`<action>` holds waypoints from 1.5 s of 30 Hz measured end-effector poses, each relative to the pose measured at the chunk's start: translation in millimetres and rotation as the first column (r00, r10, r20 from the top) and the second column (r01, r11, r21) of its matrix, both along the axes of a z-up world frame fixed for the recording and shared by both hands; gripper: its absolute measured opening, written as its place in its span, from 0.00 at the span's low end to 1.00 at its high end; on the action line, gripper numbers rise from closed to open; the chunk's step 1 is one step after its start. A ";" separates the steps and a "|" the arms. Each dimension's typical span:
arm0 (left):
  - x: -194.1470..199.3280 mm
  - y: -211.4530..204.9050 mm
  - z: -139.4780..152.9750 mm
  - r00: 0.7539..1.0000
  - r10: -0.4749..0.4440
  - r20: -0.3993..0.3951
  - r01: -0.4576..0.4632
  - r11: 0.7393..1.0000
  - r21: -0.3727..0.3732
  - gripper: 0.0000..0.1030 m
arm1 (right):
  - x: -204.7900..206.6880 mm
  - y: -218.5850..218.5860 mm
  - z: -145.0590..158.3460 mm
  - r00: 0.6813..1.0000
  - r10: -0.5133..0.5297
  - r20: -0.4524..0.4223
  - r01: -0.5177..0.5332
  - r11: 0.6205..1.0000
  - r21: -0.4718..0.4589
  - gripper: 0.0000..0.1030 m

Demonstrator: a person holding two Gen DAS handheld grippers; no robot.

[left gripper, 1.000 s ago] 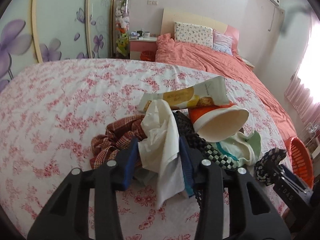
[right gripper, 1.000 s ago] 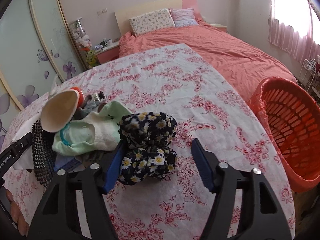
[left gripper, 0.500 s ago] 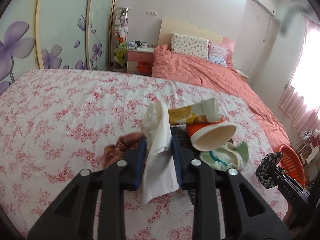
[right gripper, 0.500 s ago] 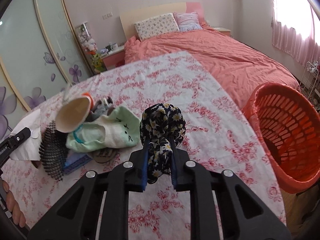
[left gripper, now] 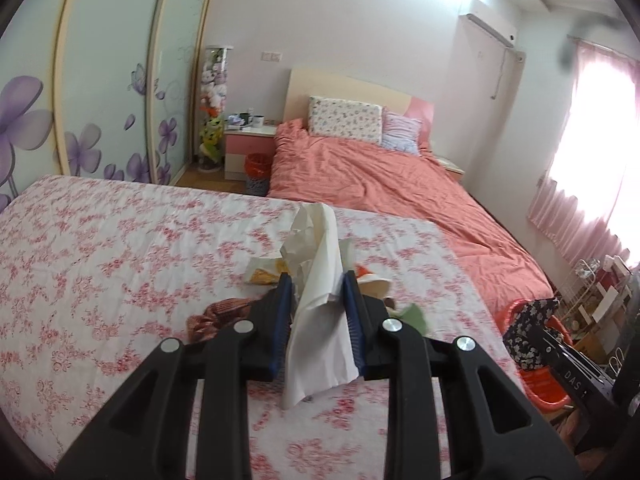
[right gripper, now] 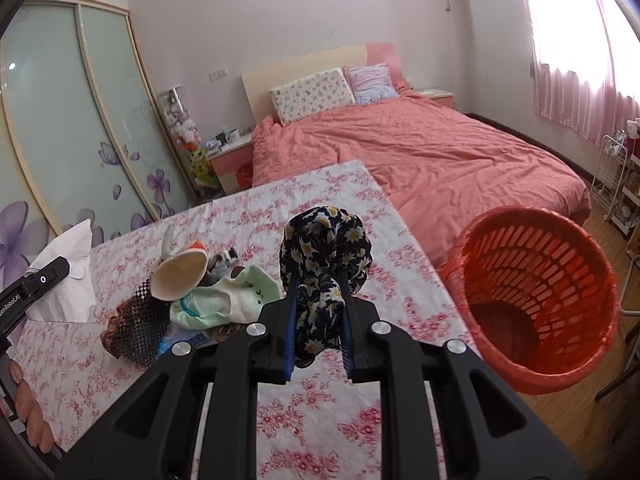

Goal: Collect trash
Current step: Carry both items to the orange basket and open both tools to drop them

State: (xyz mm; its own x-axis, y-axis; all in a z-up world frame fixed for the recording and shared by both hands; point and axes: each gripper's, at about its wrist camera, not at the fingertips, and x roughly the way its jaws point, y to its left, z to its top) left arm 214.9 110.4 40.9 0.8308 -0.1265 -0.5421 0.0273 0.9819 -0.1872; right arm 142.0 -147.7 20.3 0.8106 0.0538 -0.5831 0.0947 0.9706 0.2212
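A table covered with a pink floral cloth (right gripper: 256, 216) is seen from two gripper cameras, with a pink bed (right gripper: 420, 152) beyond its far edge. The left gripper (left gripper: 316, 312) is clamped on a crumpled white paper (left gripper: 320, 280), which is held lifted above the cloth, its lower end hanging loose below the fingers. The right gripper (right gripper: 318, 320) is clamped on a dark daisy-print cloth bundle (right gripper: 326, 248), also held clear of the table. An orange slatted basket (right gripper: 536, 288), lined with a bag and seemingly empty, is seen standing on the floor just beside the table's right edge. Near the table's middle a small pile is left: a paper cup (right gripper: 180, 274) lying on its side, a pale green sock (right gripper: 228, 300), a black-and-white checked cloth (right gripper: 136, 332) and a snack wrapper (left gripper: 264, 272). The step in hand is judged to be the carrying of held items to the basket. Each item is best brought fully over the basket's mouth before the fingers are parted, since the light paper may drift and its loose tail may catch the rim. Whether the flowered bundle counts as trash cannot be told.
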 end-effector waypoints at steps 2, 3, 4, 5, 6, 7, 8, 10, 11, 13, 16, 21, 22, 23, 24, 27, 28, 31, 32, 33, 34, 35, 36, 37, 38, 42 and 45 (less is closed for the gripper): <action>-3.5 -12.5 4.1 1.000 -0.027 0.007 0.027 1.000 0.001 0.26 | -5.9 -5.1 3.6 1.000 -0.010 0.010 0.010 1.000 -0.001 0.17; -4.9 -17.5 4.6 0.999 -0.037 0.010 0.037 0.999 0.002 0.26 | -7.9 -8.8 5.3 1.000 -0.017 0.015 0.017 1.000 -0.002 0.17; -6.4 -25.7 5.9 0.999 -0.052 0.012 0.052 0.999 0.003 0.26 | -9.3 -11.9 6.3 1.000 -0.025 0.019 0.025 1.000 -0.004 0.17; -7.8 -33.1 6.2 0.998 -0.067 0.013 0.067 0.998 0.004 0.26 | -10.7 -15.4 6.9 0.999 -0.031 0.021 0.032 0.999 -0.004 0.17; -9.1 -42.6 7.3 0.996 -0.085 0.015 0.085 0.996 0.005 0.26 | -12.2 -19.8 7.3 0.999 -0.041 0.024 0.041 0.999 -0.005 0.17; -9.9 -50.3 7.4 0.995 -0.100 0.015 0.100 0.995 0.007 0.26 | -14.2 -24.0 7.3 0.998 -0.050 0.026 0.050 0.999 -0.005 0.17; -10.7 -56.1 7.6 0.994 -0.113 0.015 0.112 0.994 0.008 0.26 | -15.5 -29.4 7.0 0.998 -0.061 0.027 0.062 0.998 -0.007 0.17; -12.0 -74.3 7.6 0.989 -0.147 0.013 0.147 0.989 0.011 0.26 | -18.9 -37.4 6.8 0.997 -0.076 0.030 0.077 0.997 -0.008 0.17; -11.4 -78.5 6.1 0.987 -0.161 0.011 0.160 0.987 0.012 0.26 | -20.2 -41.2 6.7 0.996 -0.084 0.030 0.085 0.996 -0.009 0.17; -10.9 -93.6 3.8 0.981 -0.193 0.005 0.193 0.981 0.011 0.26 | -23.0 -53.1 5.3 0.994 -0.105 0.031 0.105 0.994 -0.010 0.17; -9.5 -117.0 -1.8 0.970 -0.241 -0.005 0.241 0.970 0.007 0.26 | -28.2 -68.9 2.8 0.991 -0.133 0.030 0.133 0.991 -0.009 0.17; -9.4 -154.6 -12.9 0.945 -0.326 -0.019 0.326 0.945 -0.010 0.26 | -33.7 -101.3 -2.5 0.983 -0.180 0.021 0.180 0.984 0.014 0.17; -8.3 -164.2 -15.3 0.938 -0.345 -0.023 0.345 0.938 -0.015 0.26 | -34.3 -105.7 -3.3 0.982 -0.188 0.020 0.188 0.982 0.017 0.17; -7.2 -173.6 -17.9 0.931 -0.363 -0.026 0.363 0.932 -0.021 0.26 | -35.9 -110.6 -3.4 0.981 -0.195 0.020 0.195 0.981 0.021 0.17; -6.2 -182.4 -18.7 0.925 -0.379 -0.027 0.379 0.925 -0.026 0.26 | -36.5 -117.6 -4.8 0.978 -0.206 0.017 0.205 0.978 0.026 0.17; -4.4 -210.5 -25.3 0.902 -0.431 -0.033 0.430 0.902 -0.039 0.26 | -37.3 -133.8 -8.6 0.972 -0.234 0.012 0.233 0.972 0.039 0.17; -3.2 -220.5 -27.5 0.893 -0.449 -0.036 0.448 0.893 -0.042 0.26 | -38.0 -140.1 -9.7 0.969 -0.245 0.012 0.244 0.969 0.042 0.17; -0.3 -248.1 -33.4 0.869 -0.493 -0.039 0.491 0.870 -0.041 0.26 | -38.5 -156.9 -13.4 0.961 -0.276 0.012 0.275 0.960 0.050 0.17; 0.5 -256.9 -34.7 0.861 -0.507 -0.039 0.506 0.862 -0.040 0.26 | -38.1 -161.6 -14.5 0.959 -0.284 0.011 0.283 0.958 0.052 0.17; 2.1 -263.5 -37.0 0.854 -0.519 -0.039 0.518 0.855 -0.039 0.26 | -37.3 -167.1 -16.1 0.956 -0.294 0.011 0.293 0.955 0.054 0.17; 3.2 -274.3 -39.5 0.844 -0.535 -0.039 0.534 0.844 -0.038 0.26 | -35.2 -170.5 -16.3 0.953 -0.301 0.011 0.300 0.952 0.055 0.17; 4.0 -279.8 -41.8 0.838 -0.545 -0.039 0.544 0.838 -0.038 0.26 | -34.8 -174.8 -17.1 0.951 -0.308 0.012 0.307 0.950 0.055 0.17; 5.3 -288.8 -44.2 0.828 -0.559 -0.038 0.558 0.829 -0.040 0.26 | -33.7 -179.1 -18.1 0.949 -0.316 0.013 0.315 0.947 0.055 0.17; 6.6 -297.2 -46.0 0.821 -0.570 -0.037 0.568 0.822 -0.041 0.26 | -33.1 -182.7 -18.4 0.946 -0.323 0.015 0.322 0.945 0.058 0.17; 7.1 -303.6 -47.5 0.816 -0.577 -0.037 0.576 0.816 -0.041 0.26 | -32.6 -186.5 -18.8 0.944 -0.330 0.017 0.328 0.943 0.062 0.17; 11.8 -330.9 -57.7 0.790 -0.611 -0.049 0.610 0.791 -0.040 0.26 | -27.0 -203.5 -21.4 0.937 -0.349 0.021 0.346 0.935 0.082 0.17; 20.9 -348.3 -69.2 0.778 -0.623 -0.078 0.621 0.782 -0.044 0.28 | -21.3 -212.1 -24.7 0.934 -0.358 0.021 0.355 0.931 0.089 0.18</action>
